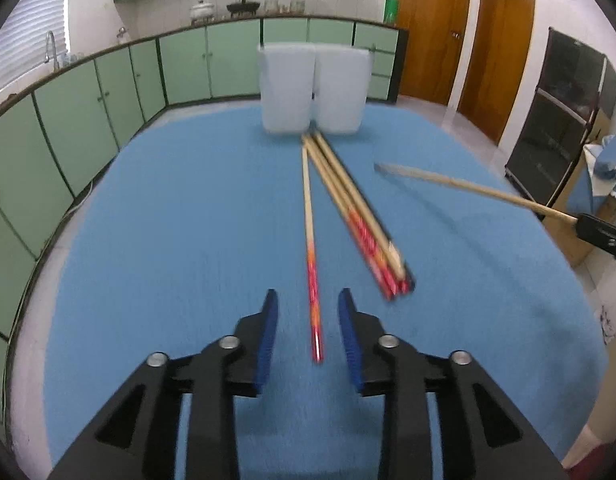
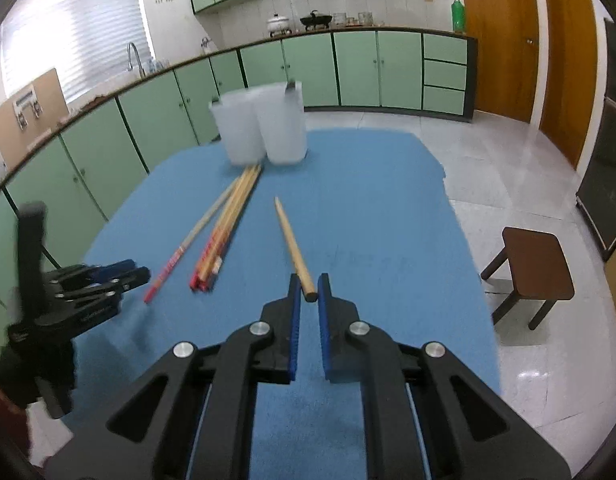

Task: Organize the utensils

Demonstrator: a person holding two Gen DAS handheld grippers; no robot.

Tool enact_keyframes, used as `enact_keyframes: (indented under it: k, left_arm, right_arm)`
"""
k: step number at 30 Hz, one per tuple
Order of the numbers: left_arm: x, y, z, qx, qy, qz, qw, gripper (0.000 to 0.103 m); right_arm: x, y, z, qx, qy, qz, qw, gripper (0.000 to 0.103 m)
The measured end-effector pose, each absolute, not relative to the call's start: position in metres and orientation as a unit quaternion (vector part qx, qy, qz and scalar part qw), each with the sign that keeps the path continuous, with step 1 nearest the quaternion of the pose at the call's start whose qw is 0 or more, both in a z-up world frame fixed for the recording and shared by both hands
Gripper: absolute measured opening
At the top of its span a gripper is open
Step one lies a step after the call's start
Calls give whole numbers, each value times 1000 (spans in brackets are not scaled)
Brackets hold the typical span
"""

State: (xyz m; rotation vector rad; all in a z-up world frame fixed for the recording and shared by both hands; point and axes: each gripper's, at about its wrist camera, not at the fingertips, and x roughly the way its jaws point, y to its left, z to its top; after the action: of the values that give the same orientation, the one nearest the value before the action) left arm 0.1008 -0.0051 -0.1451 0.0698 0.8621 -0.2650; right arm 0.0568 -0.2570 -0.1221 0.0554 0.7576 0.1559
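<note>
The left hand-held gripper [image 1: 308,300] hovers released over the blue table [image 1: 167,220], its blue pads either side of a single chopstick [image 1: 311,248] with a red patterned end. The right hand-held gripper [image 2: 308,282] is clenched on the butt of a plain wooden chopstick [image 2: 291,244], held above the table. Just beside the single one lies a bundle of chopsticks [image 1: 356,216]; the print on their red ends is too blurred to read. Farther off, two translucent containers [image 1: 314,88] stand side by side, touching, with the bundle's tips near their base.
</note>
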Motion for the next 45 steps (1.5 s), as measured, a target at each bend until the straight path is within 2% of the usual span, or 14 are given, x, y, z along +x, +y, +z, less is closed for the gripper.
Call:
enact_keyframes:
  k: [10,18,28,34,45]
  left_arm:
    - [93,-5,-164,26,431,-121,894,34]
    - [96,-18,-165,50,426,-119,896,7]
    - [95,-14,-162,39,427,-115,896,6]
    - [93,-9,-146,37,414,-120,902,6]
    - [87,-2,-66,46,353,-138,924,6]
  right_arm:
    - [68,-233,-171,13,399,91,912,7]
    - [78,-240,-180,38,424,93,900,7]
    - [80,-236,-183,23,428,89,899,9]
    - [76,-243,-178,35,417,100,903,6]
    - [68,-262,-89,33,316,111,942,6]
